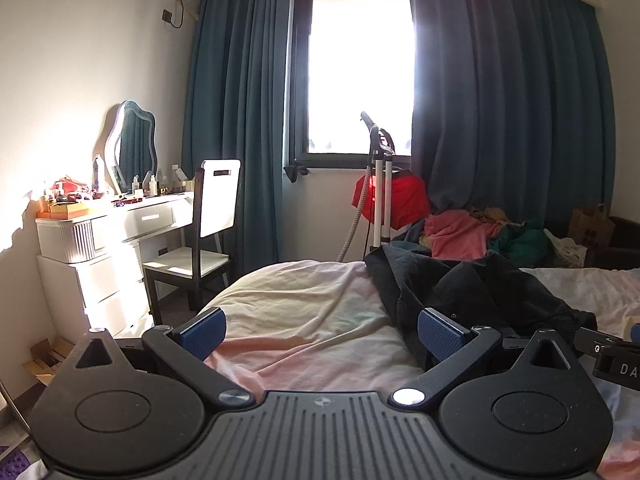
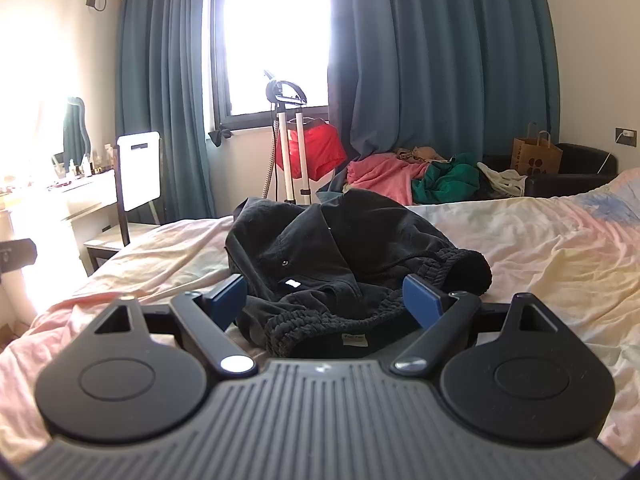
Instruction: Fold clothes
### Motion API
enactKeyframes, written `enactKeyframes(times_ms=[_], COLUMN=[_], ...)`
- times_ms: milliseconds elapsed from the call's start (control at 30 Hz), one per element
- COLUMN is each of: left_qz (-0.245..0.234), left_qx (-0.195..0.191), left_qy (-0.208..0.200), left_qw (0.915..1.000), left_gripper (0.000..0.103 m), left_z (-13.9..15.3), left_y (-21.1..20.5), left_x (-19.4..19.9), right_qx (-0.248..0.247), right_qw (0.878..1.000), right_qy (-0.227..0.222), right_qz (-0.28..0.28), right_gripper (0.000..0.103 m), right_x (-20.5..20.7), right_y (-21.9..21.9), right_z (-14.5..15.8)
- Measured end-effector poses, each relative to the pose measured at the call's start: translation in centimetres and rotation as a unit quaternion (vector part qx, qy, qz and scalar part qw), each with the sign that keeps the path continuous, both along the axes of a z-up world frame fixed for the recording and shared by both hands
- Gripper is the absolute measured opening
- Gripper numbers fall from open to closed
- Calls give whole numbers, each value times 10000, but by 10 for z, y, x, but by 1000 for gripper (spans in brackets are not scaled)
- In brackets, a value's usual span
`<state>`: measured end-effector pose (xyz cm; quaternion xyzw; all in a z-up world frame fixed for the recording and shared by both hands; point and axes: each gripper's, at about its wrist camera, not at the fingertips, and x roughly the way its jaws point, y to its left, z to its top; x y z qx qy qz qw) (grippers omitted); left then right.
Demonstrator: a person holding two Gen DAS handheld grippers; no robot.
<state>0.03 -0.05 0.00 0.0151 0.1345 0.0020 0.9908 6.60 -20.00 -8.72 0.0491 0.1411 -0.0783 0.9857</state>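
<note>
Two grippers are being held low over the bed (image 2: 520, 240), both with jaws spread wide and nothing between the pads. One crumpled black garment (image 2: 340, 248), apparently shorts with an elastic waistband (image 2: 340, 316), is lying bunched on the pastel bedsheet toward the bed's near edge, unfolded. The right gripper (image 2: 324, 298) is being aimed squarely at the waistband, its fingers straddling the gathered elastic without visibly pinching it; this placement is judged to be a setup for grasping the firmest, easiest-to-find edge. The left gripper (image 1: 320, 334) is being kept over bare sheet just beside the garment's left side, its right pad (image 1: 440, 334) near the dark fabric, probably so a second hold can be taken and the cloth spread flat. More clothes (image 2: 412, 176) are being left heaped beyond the bed's far edge, beside a garment steamer (image 2: 286, 140) and a red item (image 2: 320, 152). Folding is judged barely begun.
</note>
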Motion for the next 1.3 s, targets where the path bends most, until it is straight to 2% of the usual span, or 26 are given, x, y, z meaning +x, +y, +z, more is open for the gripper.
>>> enactKeyframes(times_ms=[300,400,533,700,1300], left_qz=[26,-24,31,-10,-78], left_qx=[196,49,141,76,197], left_qy=[84,21,85,165,168], left_qw=[9998,10000,9999,9998,9996], left_gripper=[103,103,103,103,103], left_z=[-1,-1,-3,-6,-11], left_y=[-16,-2,-3,-1,-6], left_x=[9,-2,-1,2,4], right_qx=[-29,-50,-64,-78,25], right_qw=[10000,10000,10000,10000,10000], right_qy=[-15,22,31,42,44], right_qz=[-13,-9,-18,-18,1], right_gripper=[87,87,87,87,87], right_x=[4,5,5,4,2], right_y=[5,7,6,7,5], right_z=[-1,-2,-1,-2,-2])
